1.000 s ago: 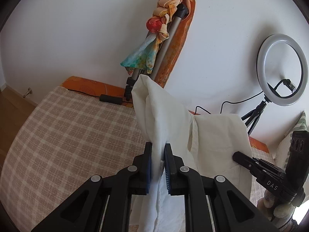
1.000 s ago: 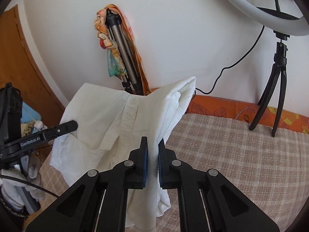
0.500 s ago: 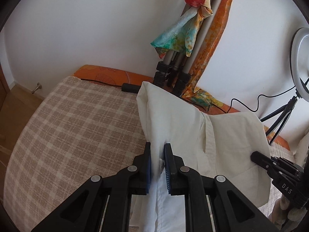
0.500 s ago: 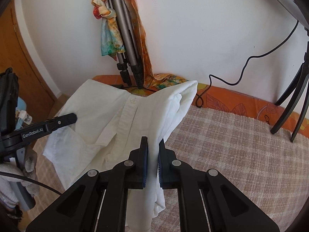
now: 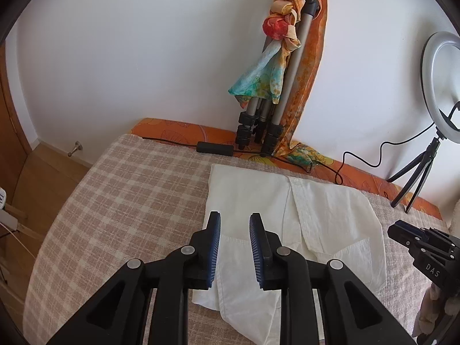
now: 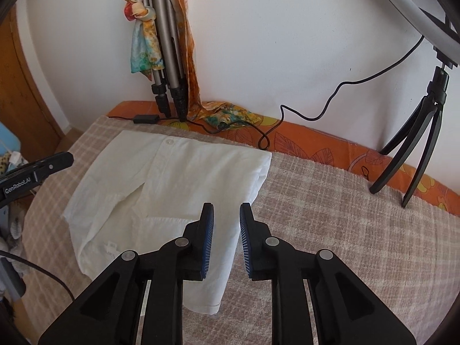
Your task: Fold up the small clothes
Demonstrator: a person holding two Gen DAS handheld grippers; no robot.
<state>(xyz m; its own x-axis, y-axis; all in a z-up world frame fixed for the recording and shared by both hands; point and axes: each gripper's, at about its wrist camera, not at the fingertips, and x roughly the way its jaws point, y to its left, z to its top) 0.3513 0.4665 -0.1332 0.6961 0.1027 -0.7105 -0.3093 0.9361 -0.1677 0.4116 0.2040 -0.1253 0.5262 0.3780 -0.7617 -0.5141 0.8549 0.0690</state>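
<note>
A white buttoned garment [image 5: 290, 221] lies flat on the checked beige bed cover [image 5: 129, 201], its far edge folded straight; it also shows in the right wrist view [image 6: 178, 178]. My left gripper [image 5: 234, 224] is open and empty just above the garment's left part. My right gripper [image 6: 227, 215] is open and empty above the garment's right edge. The right gripper's body [image 5: 422, 247] shows at the right in the left wrist view, and the left gripper's finger [image 6: 37, 169] shows at the left in the right wrist view.
A folded tripod [image 5: 276, 86] draped with coloured scarves leans on the wall behind the bed. A ring light on a small tripod [image 5: 425, 155] stands at the back right, its cable [image 6: 316, 115] trailing along the orange mattress edge. A black adapter [image 5: 214, 147] lies nearby.
Both grippers were shut on the white garment and held it up. They lowered it onto the bed and opened; the garment now lies flat.
</note>
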